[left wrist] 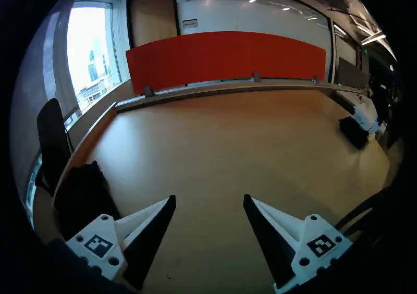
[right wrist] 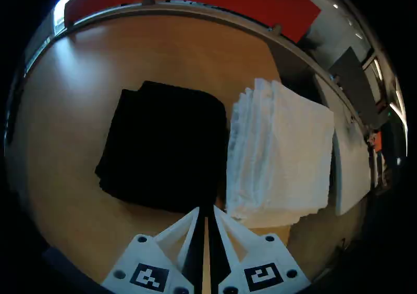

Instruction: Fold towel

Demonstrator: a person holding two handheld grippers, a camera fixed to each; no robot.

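In the right gripper view a folded stack of black towels (right wrist: 167, 148) lies on the wooden table (right wrist: 78, 85), and a folded stack of white towels (right wrist: 281, 153) sits right beside it. My right gripper (right wrist: 206, 211) hovers at the near edge of both stacks, over the seam between them, its fingers shut with nothing between them. In the left gripper view my left gripper (left wrist: 208, 197) stands open over bare table (left wrist: 224, 137). The black towels (left wrist: 354, 131) and white towels (left wrist: 366, 111) show small at the far right of that view.
A red divider panel (left wrist: 224, 57) runs along the table's far edge. A black chair (left wrist: 52, 135) and a dark bundle (left wrist: 81, 195) stand at the table's left side. A grey-white board (right wrist: 352, 163) lies just past the white stack.
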